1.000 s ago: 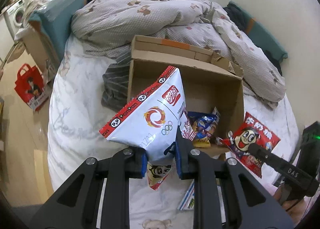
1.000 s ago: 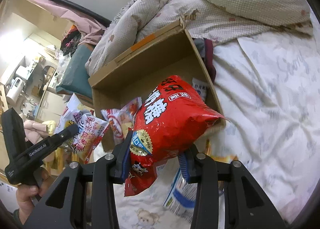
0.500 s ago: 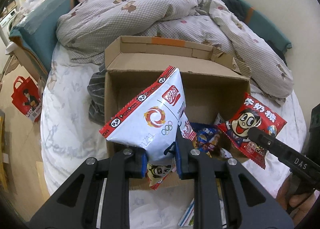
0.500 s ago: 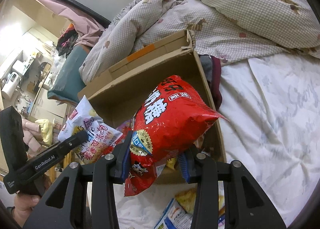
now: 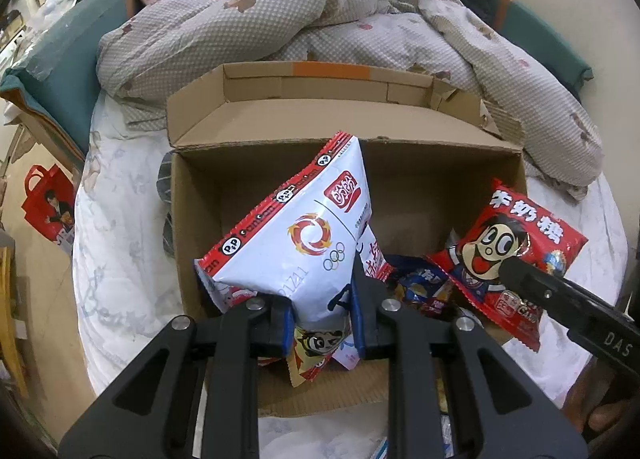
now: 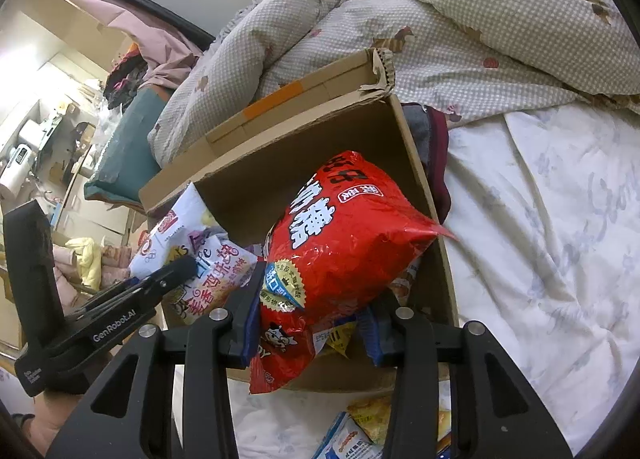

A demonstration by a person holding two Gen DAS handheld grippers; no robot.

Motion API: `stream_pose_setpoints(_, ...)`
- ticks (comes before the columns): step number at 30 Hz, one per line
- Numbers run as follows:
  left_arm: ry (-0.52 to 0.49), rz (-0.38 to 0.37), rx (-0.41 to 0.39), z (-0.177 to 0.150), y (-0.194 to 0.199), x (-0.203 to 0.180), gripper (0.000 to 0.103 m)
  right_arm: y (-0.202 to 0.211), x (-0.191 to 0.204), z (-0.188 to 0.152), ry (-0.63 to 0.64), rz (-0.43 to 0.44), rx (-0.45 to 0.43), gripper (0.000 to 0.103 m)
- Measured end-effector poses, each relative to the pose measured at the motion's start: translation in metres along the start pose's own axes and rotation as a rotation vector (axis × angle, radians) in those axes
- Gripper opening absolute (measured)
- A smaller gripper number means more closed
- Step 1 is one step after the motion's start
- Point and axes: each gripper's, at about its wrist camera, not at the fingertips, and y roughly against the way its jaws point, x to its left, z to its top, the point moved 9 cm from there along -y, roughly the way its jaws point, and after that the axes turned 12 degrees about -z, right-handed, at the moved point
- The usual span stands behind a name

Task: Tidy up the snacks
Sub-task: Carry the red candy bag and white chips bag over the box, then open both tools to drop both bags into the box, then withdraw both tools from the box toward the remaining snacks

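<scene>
Left gripper (image 5: 320, 319) clamped on white snack bag (image 5: 296, 243) over the open cardboard box (image 5: 400, 127) on the bed (image 6: 552, 227) — right gripper (image 6: 312, 327) jaws opening, red snack bag (image 6: 340, 243) between them, above the box.

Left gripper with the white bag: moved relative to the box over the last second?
Yes. The left gripper carried the white snack bag toward the cardboard box; the box's near rim, earlier beyond the fingers, now lies beneath them, with the bag over the opening.
</scene>
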Motion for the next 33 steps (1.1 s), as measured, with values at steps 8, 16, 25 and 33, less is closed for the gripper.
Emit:
stream_pose_setpoints(8, -0.026, 0.019, -0.004, 0.002, -0.003, 0.000, 0.020, -0.008, -0.002, -0.003, -0.019, -0.003, 0.021, 0.044)
stream_pose_setpoints(16, -0.024, 0.013, 0.012, -0.001, -0.006, 0.001, 0.020, -0.007, -0.002, -0.001, -0.032, 0.015, 0.014, 0.045)
stream_pose_setpoints(25, -0.014, 0.015, -0.017, -0.002, 0.004, 0.004, 0.071, 0.006, -0.003, 0.009, -0.052, 0.033, -0.038, 0.079)
stream_pose_setpoints(33, -0.012, 0.044, -0.064, 0.000, 0.022, 0.009, 0.085, 0.013, -0.004, 0.013, -0.059, 0.024, -0.062, 0.090)
